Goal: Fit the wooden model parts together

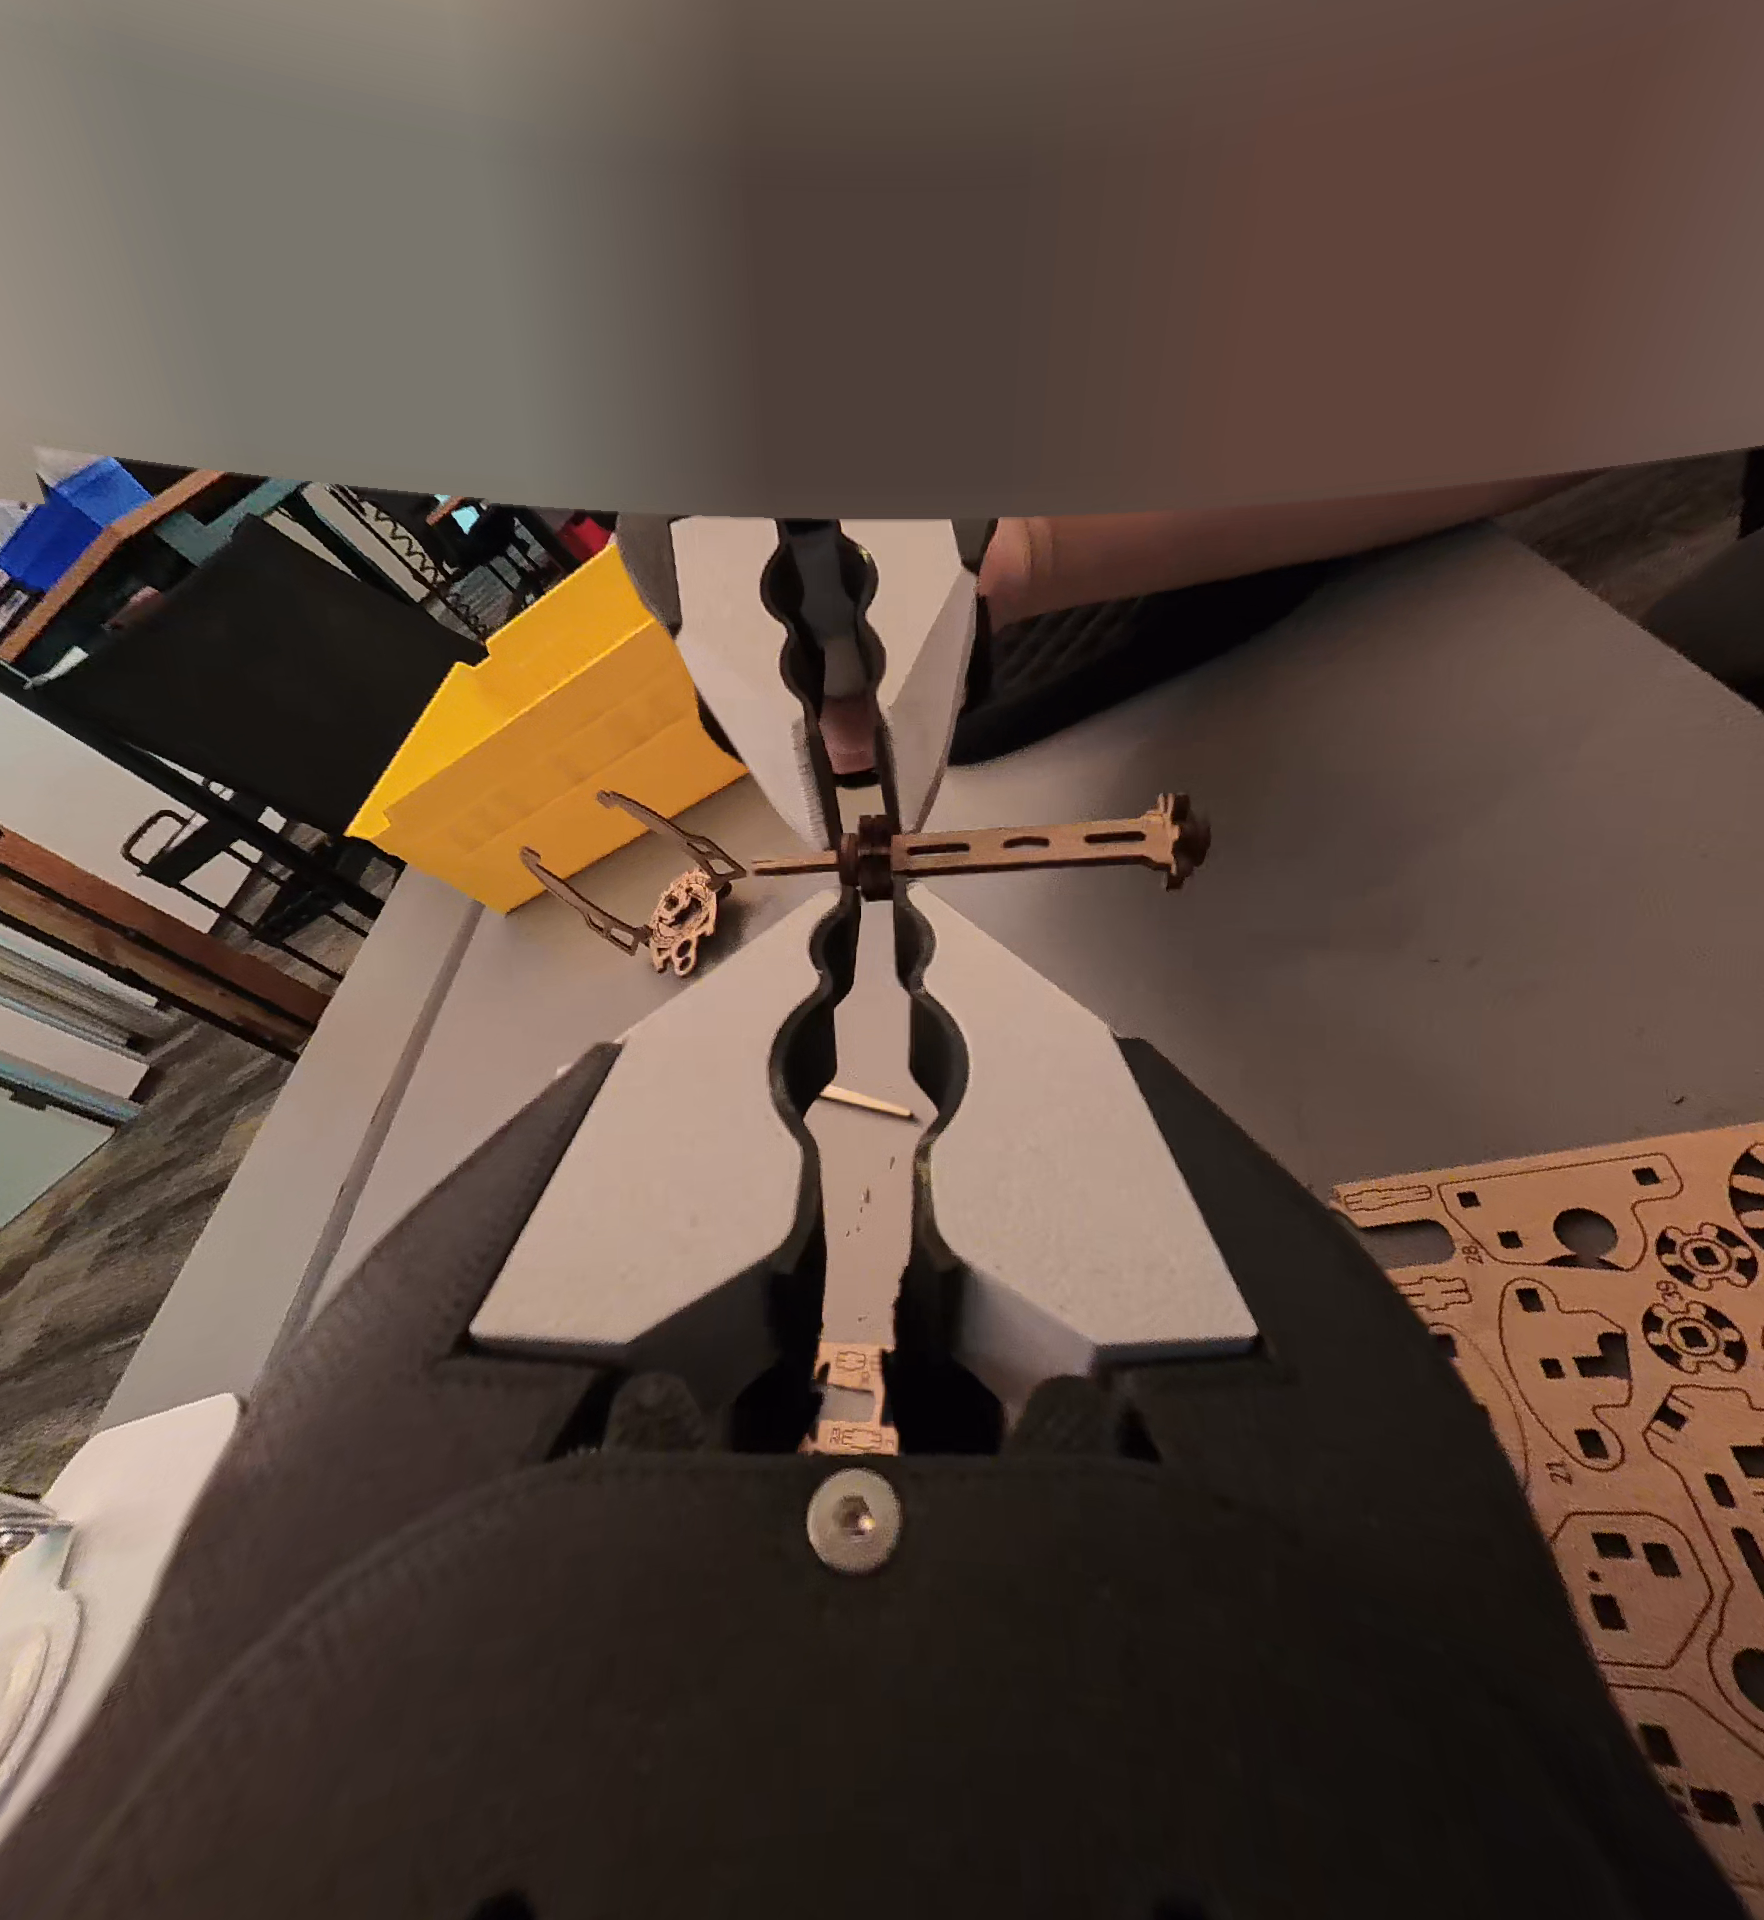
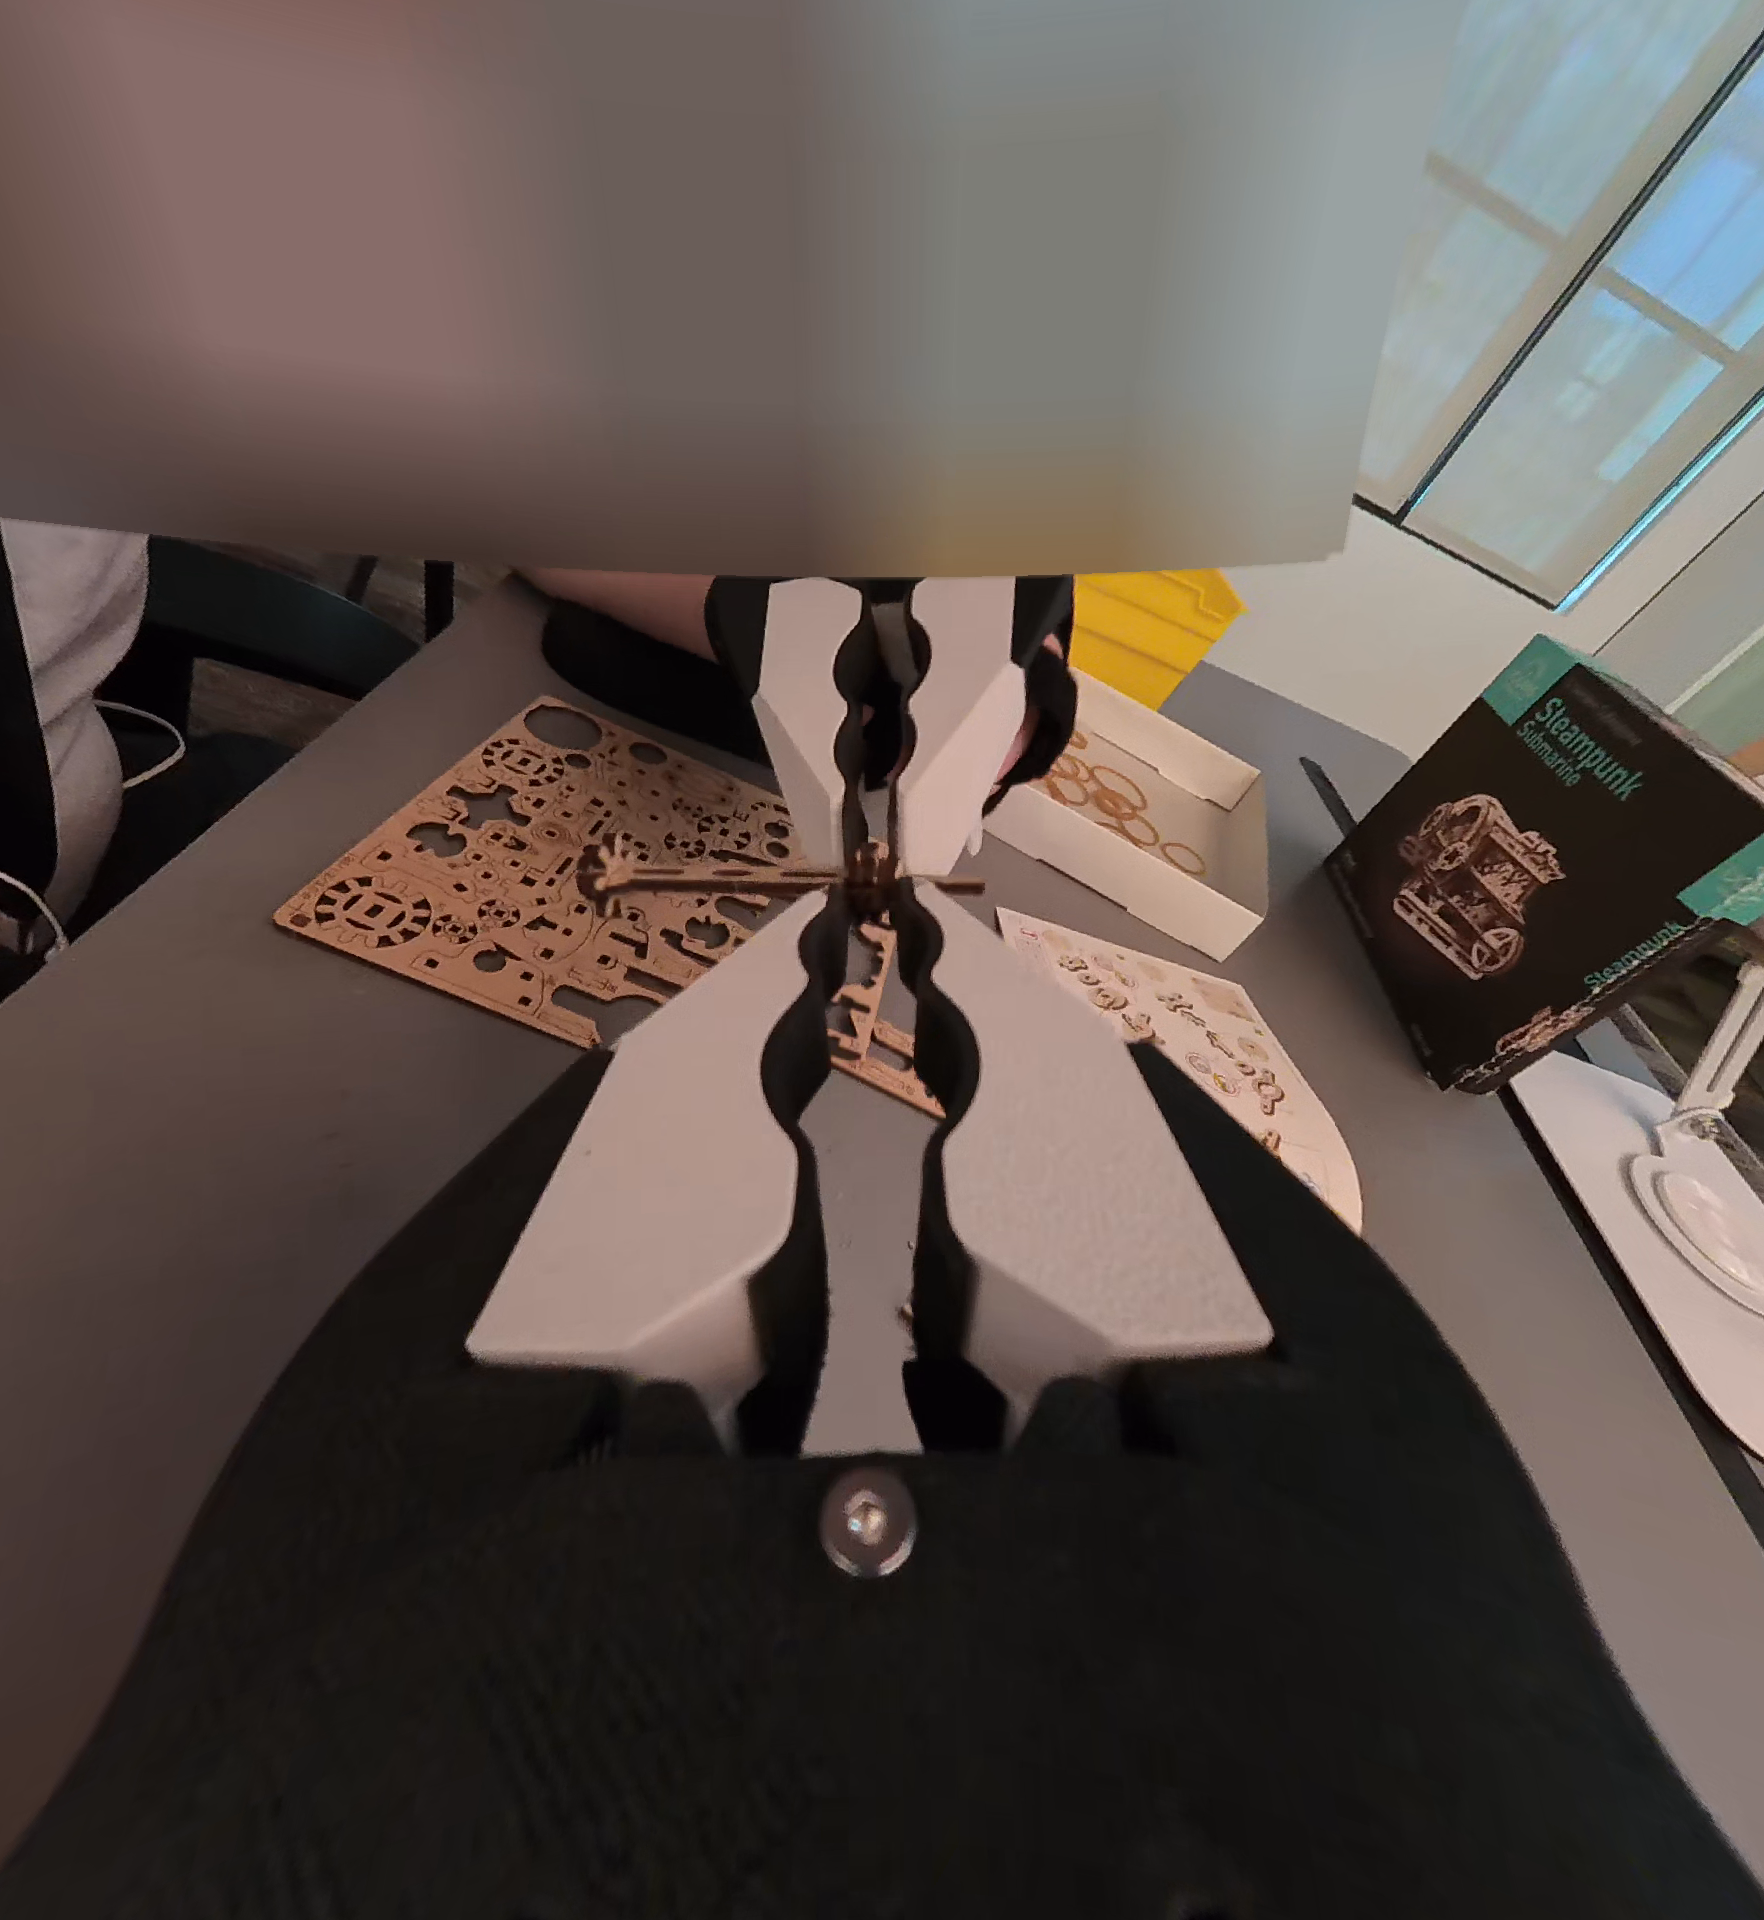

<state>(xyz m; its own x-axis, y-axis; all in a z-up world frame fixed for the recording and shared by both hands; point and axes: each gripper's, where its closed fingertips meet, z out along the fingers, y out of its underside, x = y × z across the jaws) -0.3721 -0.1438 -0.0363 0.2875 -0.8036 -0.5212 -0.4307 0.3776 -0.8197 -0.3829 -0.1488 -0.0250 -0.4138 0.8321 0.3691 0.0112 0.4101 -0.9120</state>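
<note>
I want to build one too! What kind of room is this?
Probably an office or hobby workroom: a grey table holds a laser-cut wooden parts sheet and the model kit's box, with a yellow storage bin and a big window nearby.

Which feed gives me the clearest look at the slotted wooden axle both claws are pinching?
The left wrist view. There the slotted wooden axle lies against bare grey table, so its slots and toothed end cap show. In the right wrist view the axle overlaps the cut-out plywood sheet and blends in, looking thin and blurry.
</note>
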